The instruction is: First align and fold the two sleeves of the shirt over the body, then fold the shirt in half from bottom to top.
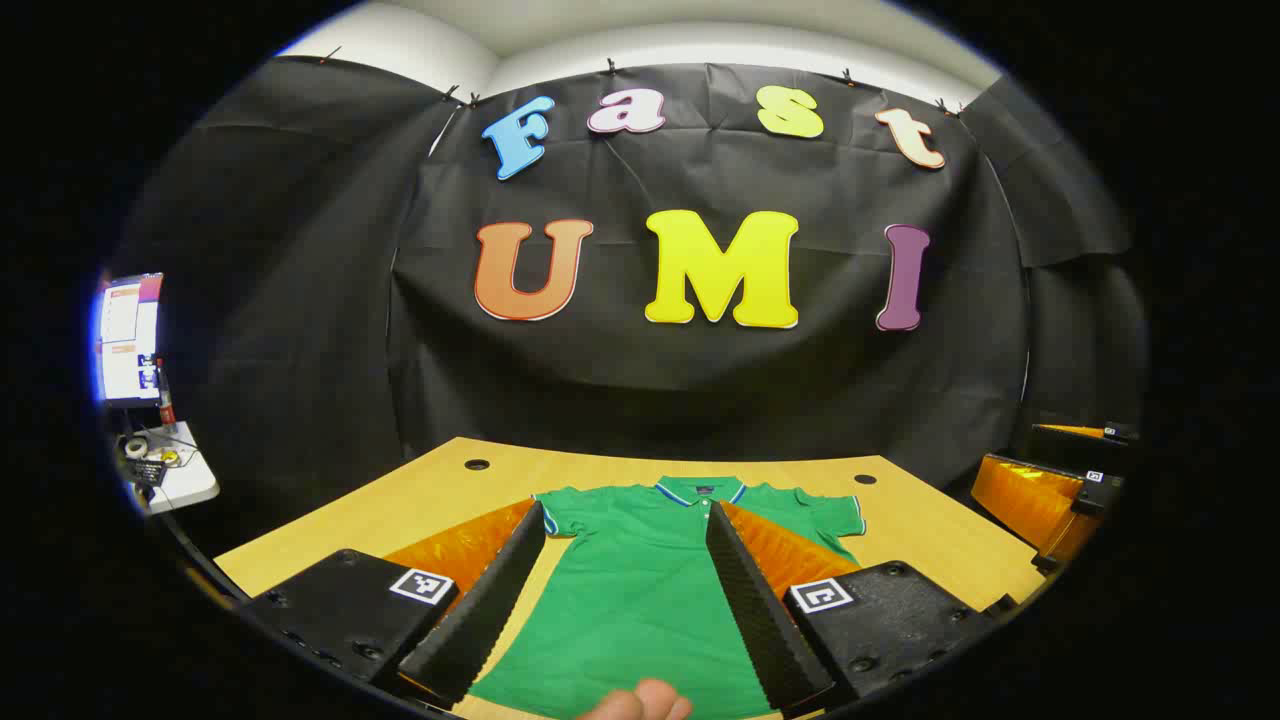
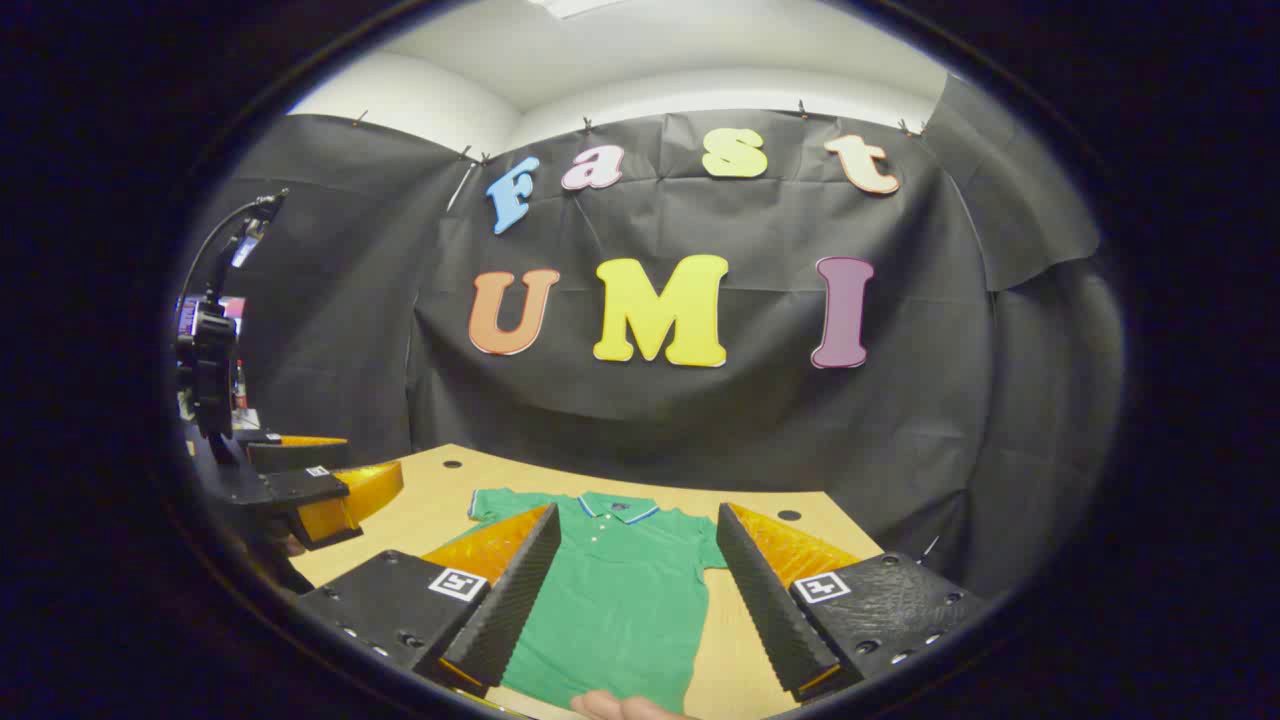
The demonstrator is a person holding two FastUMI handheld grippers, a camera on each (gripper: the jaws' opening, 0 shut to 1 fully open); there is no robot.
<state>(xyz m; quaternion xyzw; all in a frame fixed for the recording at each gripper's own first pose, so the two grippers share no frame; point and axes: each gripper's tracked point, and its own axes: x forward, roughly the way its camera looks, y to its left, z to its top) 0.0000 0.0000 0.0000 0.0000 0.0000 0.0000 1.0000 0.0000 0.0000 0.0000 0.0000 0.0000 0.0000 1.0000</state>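
The green shirt (image 1: 640,590) lies flat and face up on the wooden table (image 1: 930,530), collar toward the far wall, both sleeves spread out; no fold looks made, so both sleeve folds and the bottom-to-top fold remain; the left gripper (image 1: 625,590) and right gripper (image 2: 635,590) hover above it, spread and empty; the hem is cut off at the bottom of each view

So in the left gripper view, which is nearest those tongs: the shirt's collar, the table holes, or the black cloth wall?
1. Collar, straight ahead on the shirt.
2. Table holes, along the far edge.
3. Black cloth wall, behind the table.
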